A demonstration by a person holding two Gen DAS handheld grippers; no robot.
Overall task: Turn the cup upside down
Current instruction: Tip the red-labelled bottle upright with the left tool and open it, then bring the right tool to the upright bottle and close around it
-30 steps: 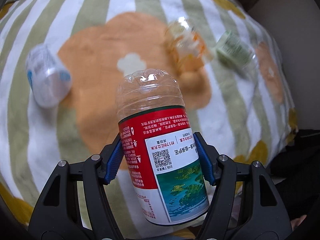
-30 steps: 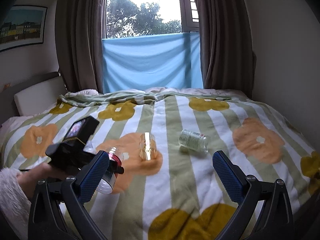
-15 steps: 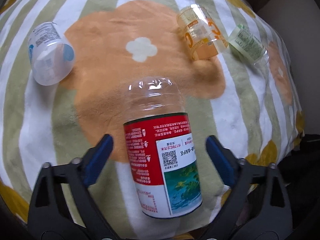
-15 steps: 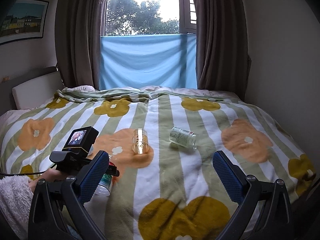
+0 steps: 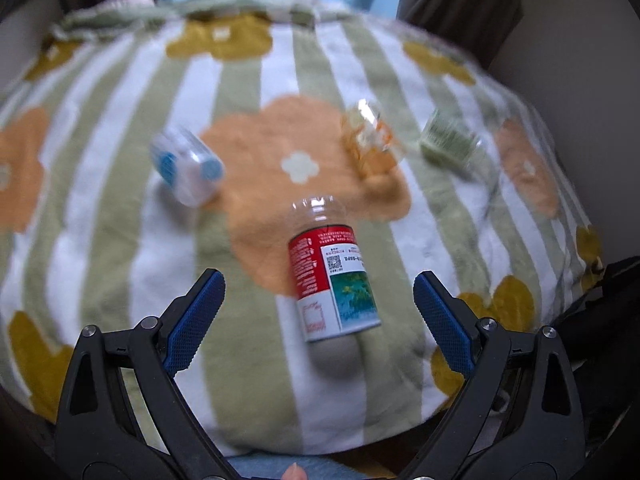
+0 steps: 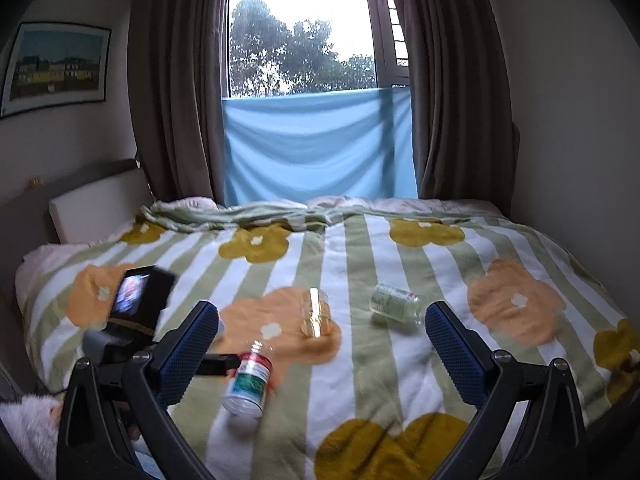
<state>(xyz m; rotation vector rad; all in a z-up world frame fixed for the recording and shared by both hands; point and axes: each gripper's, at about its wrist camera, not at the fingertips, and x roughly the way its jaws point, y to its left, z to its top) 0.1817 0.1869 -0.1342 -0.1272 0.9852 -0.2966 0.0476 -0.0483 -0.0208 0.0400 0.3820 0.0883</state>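
A clear plastic cup with a red, white and green label rests on the striped flower blanket with its label text upside down and its closed end pointing away; it also shows in the right wrist view. My left gripper is open and empty, drawn back from the cup, which lies between and beyond the fingertips. My right gripper is open and empty above the bed. The left gripper's camera body shows at the left in the right wrist view.
Three other cups lie on their sides on the blanket: a blue-labelled one at the left, an orange-labelled one, and a green-labelled one at the right. The bed edge drops off at the right near the wall.
My left gripper opened, let go of the red-labelled cup and pulled back and up. The cup now rests on the blanket. The right gripper stayed open.
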